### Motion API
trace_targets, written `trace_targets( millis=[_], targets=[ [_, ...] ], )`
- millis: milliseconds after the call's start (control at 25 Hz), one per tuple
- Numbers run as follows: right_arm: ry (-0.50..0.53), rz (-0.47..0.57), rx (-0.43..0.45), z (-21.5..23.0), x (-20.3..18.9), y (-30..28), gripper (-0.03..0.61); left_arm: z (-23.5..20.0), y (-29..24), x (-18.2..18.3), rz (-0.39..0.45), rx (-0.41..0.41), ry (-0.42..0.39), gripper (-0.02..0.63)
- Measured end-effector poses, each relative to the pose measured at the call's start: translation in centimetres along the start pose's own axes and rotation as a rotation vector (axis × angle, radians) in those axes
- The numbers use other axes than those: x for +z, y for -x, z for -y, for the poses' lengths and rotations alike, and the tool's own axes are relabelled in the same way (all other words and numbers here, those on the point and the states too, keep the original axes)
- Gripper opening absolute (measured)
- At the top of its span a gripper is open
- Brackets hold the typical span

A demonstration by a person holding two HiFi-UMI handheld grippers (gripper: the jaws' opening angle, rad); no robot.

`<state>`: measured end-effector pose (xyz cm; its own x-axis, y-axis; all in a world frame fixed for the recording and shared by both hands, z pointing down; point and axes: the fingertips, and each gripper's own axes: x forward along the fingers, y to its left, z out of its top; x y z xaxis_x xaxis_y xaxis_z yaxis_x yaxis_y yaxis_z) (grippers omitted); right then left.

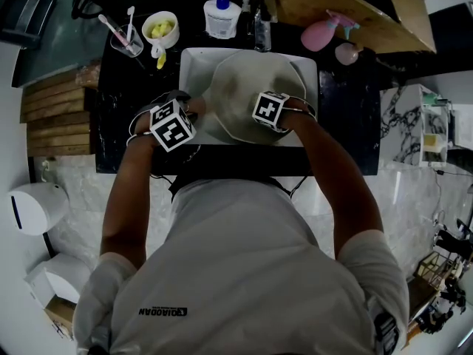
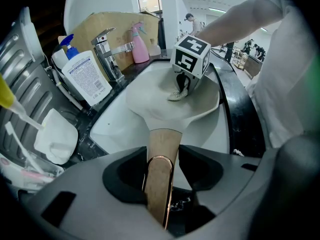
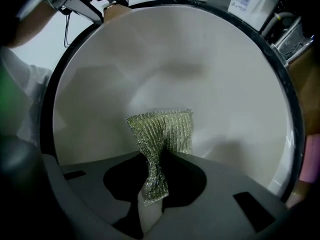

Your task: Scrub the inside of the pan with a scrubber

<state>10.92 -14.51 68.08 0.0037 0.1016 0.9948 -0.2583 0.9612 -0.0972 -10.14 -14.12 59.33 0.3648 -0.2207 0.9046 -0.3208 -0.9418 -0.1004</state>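
**Pan, wide, pale and round (image 1: 244, 102): brace it, scrub in circles**

Over the white sink (image 1: 191, 65), the pan is held tilted. The left gripper (image 2: 160, 184) is clamped on its tan wooden handle (image 2: 163, 151). The right gripper (image 3: 152, 184) pinches the green-gold mesh scrubber (image 3: 165, 131), seemingly touching the pan's inside. Hold firm and sweep circles out to the rim.

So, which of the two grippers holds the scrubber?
The right gripper: its jaws pinch the green mesh scrubber inside the pan. The left gripper is shut on the pan's wooden handle instead.
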Motion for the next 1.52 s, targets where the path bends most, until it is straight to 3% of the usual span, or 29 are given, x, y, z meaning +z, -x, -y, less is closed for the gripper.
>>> trace_targets(
  millis=[160, 480, 1280, 1520],
  targets=[
    [-0.055, -0.019, 0.055, -1.1, -0.7, 0.0, 0.091, 0.0, 0.0, 0.0, -0.001, 0.001, 0.0, 0.21],
    [-0.092, 0.05, 0.23, -3.4, 0.3, 0.2, 0.091, 0.0, -0.1, 0.0, -0.003, 0.007, -0.003, 0.21],
    [-0.089, 0.127, 0.422, -7.2, 3.5, 0.8, 0.091, -0.1, -0.1, 0.0, -0.002, 0.012, -0.008, 0.21],
    [-0.16, 0.226, 0.425, -7.3, 4.6, 2.4, 0.091, -0.1, -0.1, 0.0, 0.002, 0.007, -0.009, 0.21]
  ],
)
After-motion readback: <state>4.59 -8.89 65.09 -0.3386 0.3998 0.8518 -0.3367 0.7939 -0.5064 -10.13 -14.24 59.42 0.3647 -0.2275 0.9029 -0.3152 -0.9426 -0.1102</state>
